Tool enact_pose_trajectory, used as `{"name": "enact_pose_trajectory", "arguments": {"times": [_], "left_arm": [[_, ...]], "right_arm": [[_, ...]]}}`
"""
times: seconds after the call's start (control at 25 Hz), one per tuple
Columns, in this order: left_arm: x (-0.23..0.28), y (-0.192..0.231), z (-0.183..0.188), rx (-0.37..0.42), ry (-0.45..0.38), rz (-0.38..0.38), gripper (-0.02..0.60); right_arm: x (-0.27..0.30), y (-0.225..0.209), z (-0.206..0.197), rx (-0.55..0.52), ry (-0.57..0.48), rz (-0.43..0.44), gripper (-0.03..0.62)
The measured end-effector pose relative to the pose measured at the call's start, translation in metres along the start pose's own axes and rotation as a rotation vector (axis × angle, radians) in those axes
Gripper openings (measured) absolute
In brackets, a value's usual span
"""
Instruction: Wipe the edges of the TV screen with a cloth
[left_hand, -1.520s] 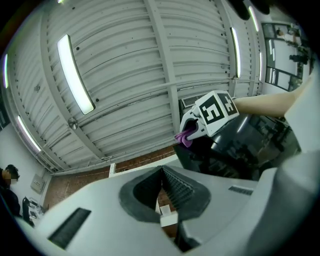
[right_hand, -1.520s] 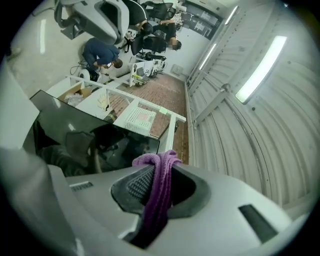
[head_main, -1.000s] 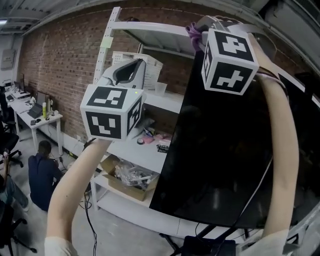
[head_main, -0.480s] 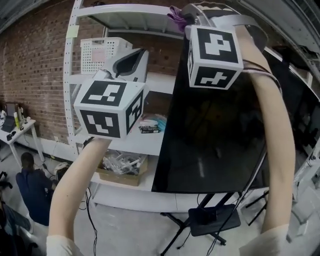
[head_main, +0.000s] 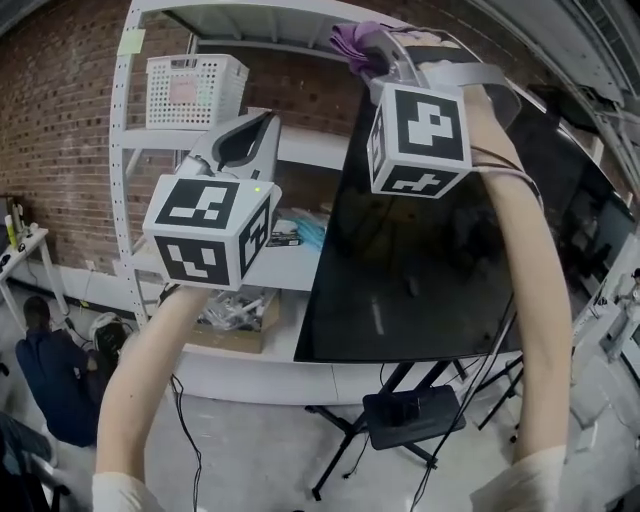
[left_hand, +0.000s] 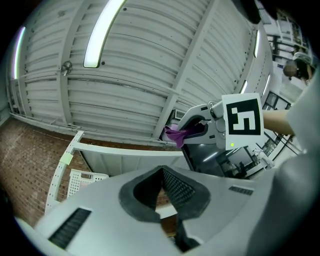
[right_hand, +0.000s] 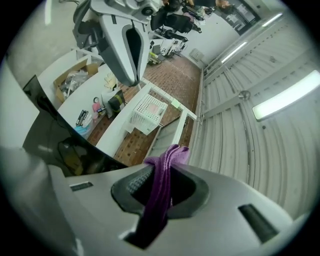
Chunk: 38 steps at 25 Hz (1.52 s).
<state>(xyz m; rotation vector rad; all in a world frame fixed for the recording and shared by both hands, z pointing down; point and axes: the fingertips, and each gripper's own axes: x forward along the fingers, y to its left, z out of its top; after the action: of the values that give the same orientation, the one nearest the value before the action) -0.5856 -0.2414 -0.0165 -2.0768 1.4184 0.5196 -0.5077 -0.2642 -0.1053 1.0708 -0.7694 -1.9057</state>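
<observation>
left gripper (left_hand: 161, 172) closed, right gripper (right_hand: 166, 171) clamping cloth (right_hand: 161, 197)

Two claws (head_main: 262, 122) (head_main: 385, 50), one purple cloth (head_main: 350, 40), one TV screen (head_main: 430, 270), one white basket (head_main: 195, 90), one shelving unit (head_main: 125, 150)

Head view faces TV (head_main: 420, 260), shelf (head_main: 240, 18); gripper views tilt toward ceiling (left_hand: 125, 65), sharing shelf.

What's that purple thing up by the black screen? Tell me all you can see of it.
A purple cloth, soft and fuzzy-looking, bunched into a narrow fold. The right tool is shut on it: a tuft pokes past the tips, the rest trails back between them. It sits high, by the top corner of the black TV screen; contact with the screen can't be told.
</observation>
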Motion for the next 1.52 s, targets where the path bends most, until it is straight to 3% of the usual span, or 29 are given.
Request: {"name": "enact_pose_trajectory", "arguments": {"times": [0.2, 0.52, 0.68, 0.88, 1.12, 1.36, 1.52], "left_arm": [[-0.013, 0.011, -0.004, -0.006, 0.009, 0.007, 0.015], [-0.044, 0.024, -0.018, 0.063, 0.040, 0.015, 0.015], [-0.060, 0.032, -0.028, 0.056, 0.056, 0.016, 0.015], [-0.075, 0.031, -0.063, 0.021, 0.106, 0.006, 0.015], [-0.098, 0.031, -0.094, -0.007, 0.113, 0.019, 0.015], [-0.129, 0.025, -0.154, -0.117, 0.181, 0.055, 0.015], [-0.157, 0.015, -0.205, -0.149, 0.235, 0.072, 0.015]], "right_arm": [[0.006, 0.055, 0.035, -0.061, 0.002, 0.154, 0.061], [-0.024, 0.144, 0.071, -0.090, -0.012, 0.282, 0.061], [-0.045, 0.175, 0.088, -0.062, -0.015, 0.338, 0.061], [-0.067, 0.226, 0.109, 0.030, -0.025, 0.451, 0.061], [-0.089, 0.286, 0.141, 0.127, -0.037, 0.526, 0.061], [-0.106, 0.348, 0.176, 0.349, 0.022, 0.631, 0.061], [-0.122, 0.397, 0.201, 0.493, 0.070, 0.708, 0.061]]}}
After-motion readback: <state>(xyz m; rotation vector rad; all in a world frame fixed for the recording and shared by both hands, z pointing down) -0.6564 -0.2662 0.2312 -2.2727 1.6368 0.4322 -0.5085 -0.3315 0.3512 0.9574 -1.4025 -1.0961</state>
